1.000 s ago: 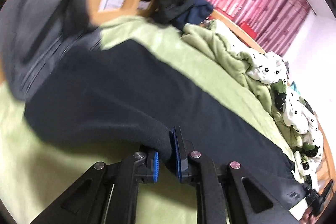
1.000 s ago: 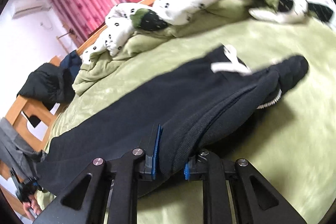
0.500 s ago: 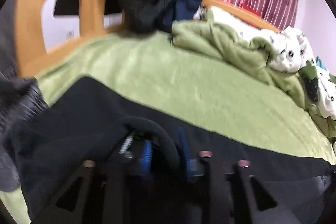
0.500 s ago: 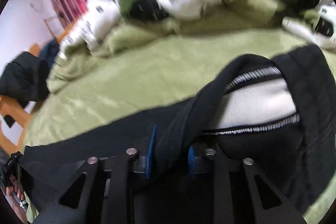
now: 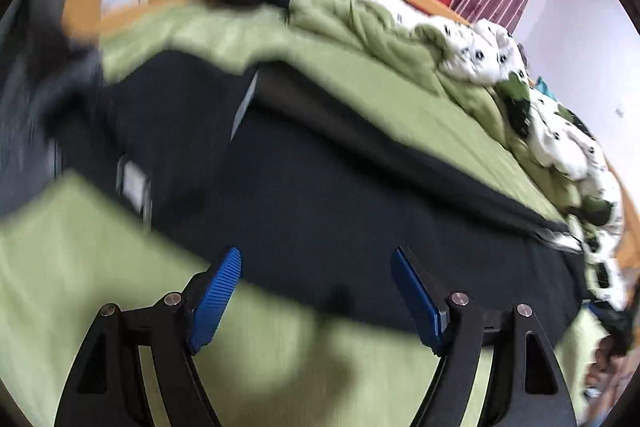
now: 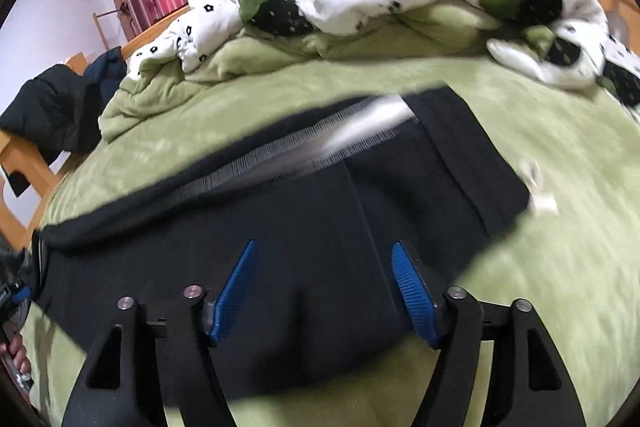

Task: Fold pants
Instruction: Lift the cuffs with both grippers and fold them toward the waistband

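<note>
I see dark pants [image 5: 320, 195] flat on the green bed [image 6: 540, 287], my left gripper [image 5: 316, 291] and right gripper [image 6: 322, 291] angled down, jaws opening, gripping nothing.

Both tongs, left [image 5: 316, 289] and right [image 6: 323, 291], have black triangular-cutout arms, silver screws and ribbed blue pads.
</note>
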Motion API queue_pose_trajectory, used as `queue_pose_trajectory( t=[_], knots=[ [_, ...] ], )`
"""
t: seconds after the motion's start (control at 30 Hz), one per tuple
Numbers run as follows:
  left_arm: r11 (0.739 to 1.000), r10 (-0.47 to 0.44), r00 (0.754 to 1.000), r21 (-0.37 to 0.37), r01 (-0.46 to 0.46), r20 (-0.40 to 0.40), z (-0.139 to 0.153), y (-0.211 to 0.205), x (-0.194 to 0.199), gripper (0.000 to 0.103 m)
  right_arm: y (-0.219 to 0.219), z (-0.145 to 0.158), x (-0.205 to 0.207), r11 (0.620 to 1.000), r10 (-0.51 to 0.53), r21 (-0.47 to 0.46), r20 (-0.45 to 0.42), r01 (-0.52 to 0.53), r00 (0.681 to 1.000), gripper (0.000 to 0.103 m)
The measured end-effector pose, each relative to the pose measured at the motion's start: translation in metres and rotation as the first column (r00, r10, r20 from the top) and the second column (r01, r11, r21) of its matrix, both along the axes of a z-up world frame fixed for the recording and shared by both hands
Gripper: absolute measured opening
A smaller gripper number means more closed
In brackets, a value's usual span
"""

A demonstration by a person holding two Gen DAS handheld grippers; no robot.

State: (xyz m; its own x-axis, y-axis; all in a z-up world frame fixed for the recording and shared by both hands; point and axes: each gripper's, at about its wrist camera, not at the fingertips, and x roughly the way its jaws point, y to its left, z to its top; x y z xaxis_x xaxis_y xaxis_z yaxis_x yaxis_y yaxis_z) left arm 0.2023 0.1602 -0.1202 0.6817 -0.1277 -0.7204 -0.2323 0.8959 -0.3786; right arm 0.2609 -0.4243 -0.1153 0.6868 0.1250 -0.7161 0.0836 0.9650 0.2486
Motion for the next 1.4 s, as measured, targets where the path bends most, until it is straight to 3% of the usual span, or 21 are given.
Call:
queue_pose_trajectory(
  t=[0.1, 0.2, 0.37, 0.47, 0.5, 0.53, 0.57, 0.6, 0.67, 0.77, 0.87, 1.07, 1.27, 1.4],
  knots=[
    [0.990, 0.019, 1.000, -0.137, -0.021, -0.015, -0.029, 0.009, -0.026, 0.076, -0.007, -0.027, -0.018, 0.995, 0.023, 0.098, -0.066, -0.016, 0.998, 0.070],
    [0.963, 0.071, 0.997, -0.260, -0.066, 0.008, -0.046, 0.024, -0.032, 0.076, -0.010, -0.051, -0.016, 0.986, 0.014, 0.166, -0.104, 0.003, 0.994, 0.070],
    [0.943, 0.124, 0.992, -0.310, -0.122, -0.014, -0.049, 0.042, 0.007, 0.074, -0.016, -0.056, 0.021, 0.974, -0.042, 0.218, -0.060, 0.054, 0.997, 0.071],
    [0.942, 0.179, 0.984, -0.287, -0.174, -0.009, -0.052, 0.048, 0.031, 0.069, -0.018, -0.059, 0.057, 0.972, -0.079, 0.220, -0.045, 0.087, 0.996, 0.071],
    [0.942, 0.202, 0.979, -0.271, -0.196, -0.006, -0.052, 0.049, 0.037, 0.064, -0.018, -0.058, 0.065, 0.973, -0.098, 0.206, -0.036, 0.103, 0.995, 0.064],
    [0.943, 0.230, 0.973, -0.243, -0.225, -0.009, -0.053, 0.049, 0.042, 0.052, -0.018, -0.058, 0.071, 0.974, -0.115, 0.191, -0.036, 0.120, 0.993, 0.055],
    [0.945, 0.244, 0.970, -0.222, -0.242, -0.016, -0.054, 0.050, 0.047, 0.034, -0.020, -0.058, 0.077, 0.975, -0.139, 0.171, -0.039, 0.144, 0.990, 0.035],
    [0.946, 0.265, 0.964, -0.186, -0.265, -0.027, -0.055, 0.052, 0.048, 0.022, -0.024, -0.059, 0.081, 0.972, -0.147, 0.178, -0.040, 0.152, 0.988, 0.024],
    [0.942, 0.290, 0.957, -0.171, -0.289, -0.016, -0.054, 0.052, 0.043, 0.014, -0.032, -0.056, 0.080, 0.962, -0.169, 0.214, -0.029, 0.171, 0.985, 0.017],
    [0.957, 0.270, 0.963, -0.109, -0.268, 0.004, -0.037, 0.043, 0.029, 0.011, -0.040, -0.040, 0.065, 0.948, -0.187, 0.264, 0.003, 0.180, 0.982, 0.014],
    [0.967, 0.228, 0.974, -0.123, -0.225, 0.010, -0.023, 0.036, 0.007, 0.011, -0.052, -0.023, 0.045, 0.938, -0.189, 0.296, 0.005, 0.180, 0.982, 0.013],
    [0.997, 0.053, 0.999, -0.059, -0.053, 0.010, -0.008, -0.016, -0.055, 0.011, -0.098, 0.004, -0.032, 0.961, -0.193, 0.204, 0.008, 0.188, 0.981, 0.013],
    [0.995, -0.093, 0.996, -0.023, 0.092, 0.000, -0.008, -0.073, -0.124, 0.011, -0.166, 0.007, -0.118, 0.964, -0.210, 0.167, 0.006, 0.206, 0.978, 0.013],
    [0.989, -0.099, 0.995, 0.104, 0.101, -0.025, -0.016, -0.100, -0.147, 0.013, -0.178, -0.017, -0.138, 0.974, -0.184, 0.131, -0.030, 0.187, 0.982, 0.017]
  ],
)
